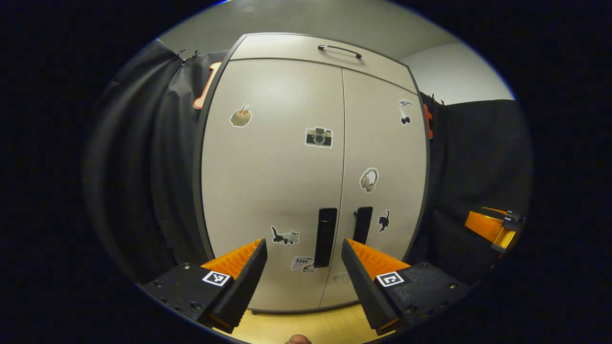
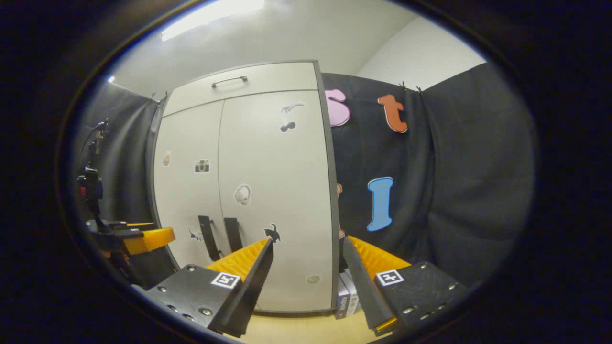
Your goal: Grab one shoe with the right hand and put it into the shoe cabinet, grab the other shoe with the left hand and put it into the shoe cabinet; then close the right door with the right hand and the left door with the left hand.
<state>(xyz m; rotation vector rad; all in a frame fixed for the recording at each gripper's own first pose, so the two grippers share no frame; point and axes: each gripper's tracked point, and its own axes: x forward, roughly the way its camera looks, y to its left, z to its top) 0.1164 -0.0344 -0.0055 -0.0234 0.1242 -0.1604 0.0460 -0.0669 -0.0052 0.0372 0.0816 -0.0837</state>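
Note:
The pale shoe cabinet (image 1: 267, 181) stands straight ahead in the left gripper view, both doors shut flush. Two dark upright handles (image 1: 326, 236) flank the middle seam. My left gripper (image 1: 303, 246) is open a short way in front of those handles, holding nothing. In the right gripper view the same cabinet (image 2: 282, 200) stands left of centre, doors shut. My right gripper (image 2: 306, 243) is open and empty, level with the cabinet's right edge. The right gripper (image 1: 492, 229) also shows at the far right of the left gripper view, and the left gripper (image 2: 138, 239) at the left of the right gripper view.
Stickers dot both doors. A drawer with a metal handle (image 1: 340, 50) tops the cabinet. Black cloth (image 2: 454, 191) hangs on both sides. A small stack of boxes (image 2: 345, 296) stands on the wooden floor (image 1: 296, 327) by the cabinet's right foot.

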